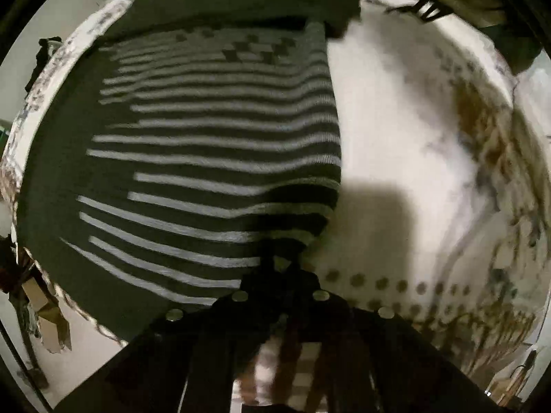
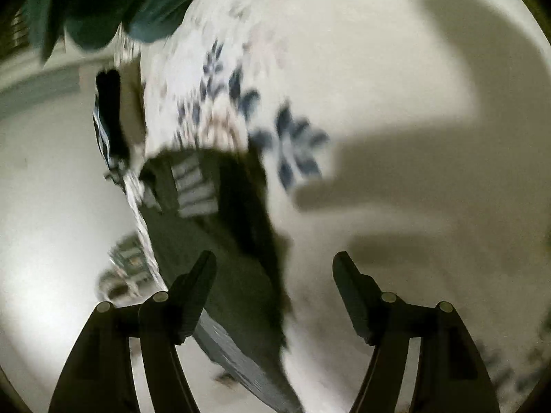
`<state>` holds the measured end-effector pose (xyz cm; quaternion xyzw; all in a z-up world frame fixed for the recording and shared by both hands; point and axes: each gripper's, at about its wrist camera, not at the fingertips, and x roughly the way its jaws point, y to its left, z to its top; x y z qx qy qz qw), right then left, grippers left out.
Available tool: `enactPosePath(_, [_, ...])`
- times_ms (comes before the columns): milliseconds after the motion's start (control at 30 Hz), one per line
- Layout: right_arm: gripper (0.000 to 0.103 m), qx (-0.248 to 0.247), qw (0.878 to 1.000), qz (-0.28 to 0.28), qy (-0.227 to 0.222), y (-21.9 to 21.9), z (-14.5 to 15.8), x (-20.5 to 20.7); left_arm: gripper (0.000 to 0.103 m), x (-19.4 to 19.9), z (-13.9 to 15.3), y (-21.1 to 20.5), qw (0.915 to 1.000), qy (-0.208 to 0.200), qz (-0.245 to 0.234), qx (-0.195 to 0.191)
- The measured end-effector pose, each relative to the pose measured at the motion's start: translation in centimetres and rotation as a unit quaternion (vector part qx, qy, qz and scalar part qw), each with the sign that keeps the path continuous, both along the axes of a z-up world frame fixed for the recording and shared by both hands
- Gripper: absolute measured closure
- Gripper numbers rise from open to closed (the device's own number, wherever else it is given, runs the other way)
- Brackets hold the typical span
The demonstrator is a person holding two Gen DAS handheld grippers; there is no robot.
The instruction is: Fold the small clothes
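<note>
The striped top (image 1: 213,158), dark with pale bands and a small checked patch near its far edge, lies spread flat on a white cloth (image 1: 406,137) printed with flowers and dots; it fills the left and middle of the left wrist view, and its right edge runs down toward the near centre. There the left gripper (image 1: 282,268) sits with its fingers drawn together over the near right corner of the top. The corner is in deep shadow, so I cannot tell for certain that fabric is pinched between them, though the tips look closed against it. In the right wrist view the right gripper (image 2: 274,268) is spread wide and holds nothing, its left finger (image 2: 193,296) over dark fabric and its right finger (image 2: 354,296) over bare white cloth. The top runs from near centre toward the far left here, blurred. Blue leaf prints (image 2: 292,144) lie just right of it, and gripper shadows fall across the cloth on the right.
</note>
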<state>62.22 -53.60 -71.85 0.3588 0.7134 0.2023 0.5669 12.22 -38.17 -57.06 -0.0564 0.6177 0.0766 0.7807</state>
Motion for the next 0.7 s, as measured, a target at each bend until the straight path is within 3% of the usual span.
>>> enactPosePath(100, [0.031, 0.031, 0.999, 0.017, 0.01, 3.6, -1.0, 1.4, 0.099, -0.6, 2.0, 1.0, 0.9999, -0.008, 0.004, -0.008])
enactPosePath(167, [0.042, 0.002, 0.999, 0.04, 0.0, 6.1, -0.7, 1.7, 0.099, -0.8, 3.4, 1.8, 0.9998, -0.017, 0.008, -0.007])
enactPosePath(200, [0.077, -0.022, 0.998, 0.055, -0.006, 7.0, -0.4, 1.8, 0.099, -0.9, 4.3, 2.2, 0.9997, -0.021, 0.009, -0.01])
enactPosePath(233, [0.093, -0.052, 0.996, 0.074, -0.017, 8.1, 0.3, 2.0, 0.099, -1.0, 5.3, 2.7, 0.9995, -0.027, 0.012, -0.011])
enactPosePath(367, [0.093, -0.101, 0.988, 0.107, -0.055, 10.8, 5.0, 2.7, 0.099, -1.7, 8.7, 5.0, 0.997, -0.063, 0.035, -0.026])
enactPosePath(467, [0.094, -0.121, 0.981, 0.133, -0.072, 13.7, 9.5, 3.3, 0.099, -1.9, 11.1, 9.4, 0.9918, -0.096, 0.074, -0.039])
enactPosePath(700, [0.094, -0.141, 0.974, 0.155, -0.09, 24.2, 17.0, 3.6, 0.099, -3.8, 12.0, 21.5, 0.9733, -0.13, 0.164, -0.094])
